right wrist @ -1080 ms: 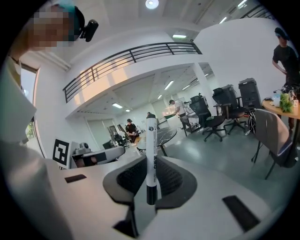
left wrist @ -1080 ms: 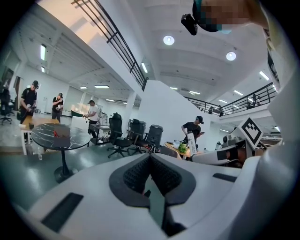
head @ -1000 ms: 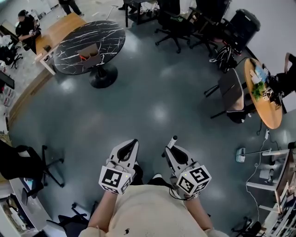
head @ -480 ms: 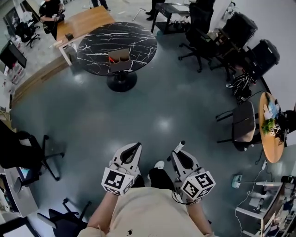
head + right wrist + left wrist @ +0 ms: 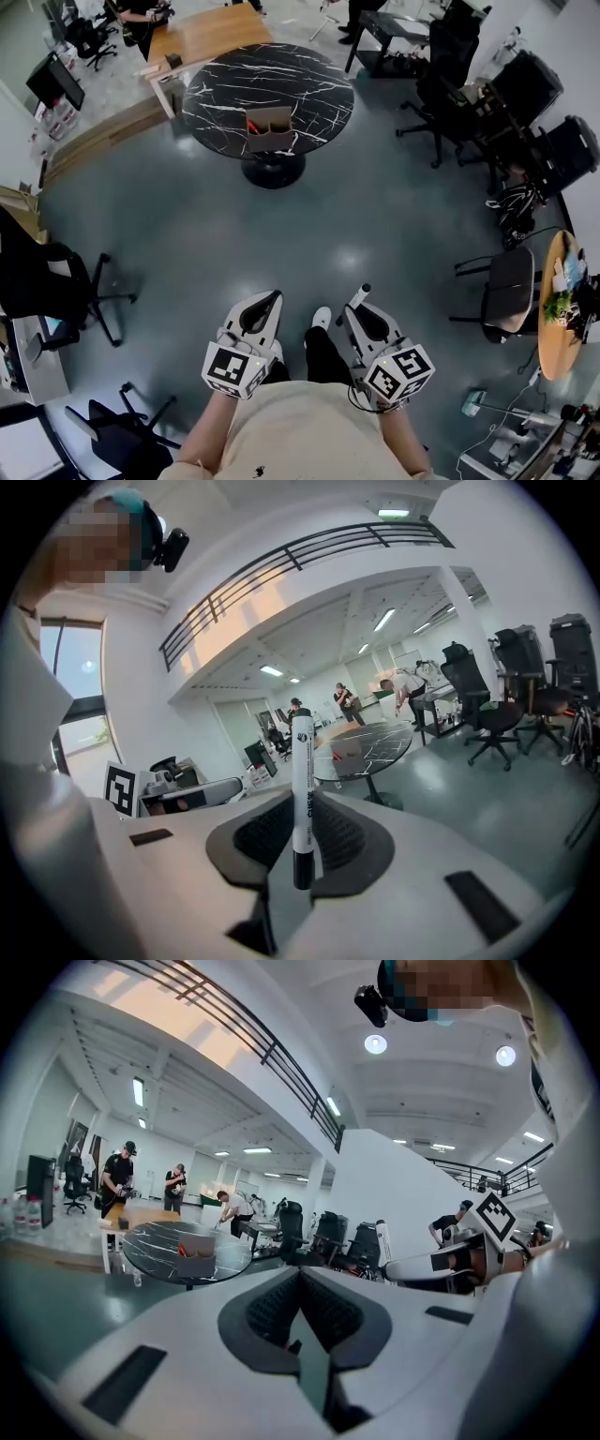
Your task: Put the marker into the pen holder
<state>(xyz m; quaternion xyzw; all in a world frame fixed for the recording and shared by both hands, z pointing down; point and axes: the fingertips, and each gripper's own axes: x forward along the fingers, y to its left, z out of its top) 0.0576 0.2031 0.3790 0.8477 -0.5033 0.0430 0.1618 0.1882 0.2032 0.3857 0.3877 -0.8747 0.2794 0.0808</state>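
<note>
- Grippers first, left one?
- Left gripper (image 5: 265, 298) has its jaws pressed together with nothing between them; its own view (image 5: 300, 1274) shows the same.
- Right?
- Right gripper (image 5: 357, 307) is clamped on the marker (image 5: 361, 294). In the right gripper view the marker (image 5: 302, 789) stands upright between the pads, white barrel up, black end down.
- Pen holder?
- Brown box-like pen holder (image 5: 270, 128) sits on the round black marble table (image 5: 225, 84), well apart from both grippers, across open grey floor (image 5: 309, 225). It also shows in the right gripper view (image 5: 347, 749).
- Anything else?
- Both grippers are held low, close to the person's torso. Office chairs (image 5: 450, 70) stand to the right of the table.
</note>
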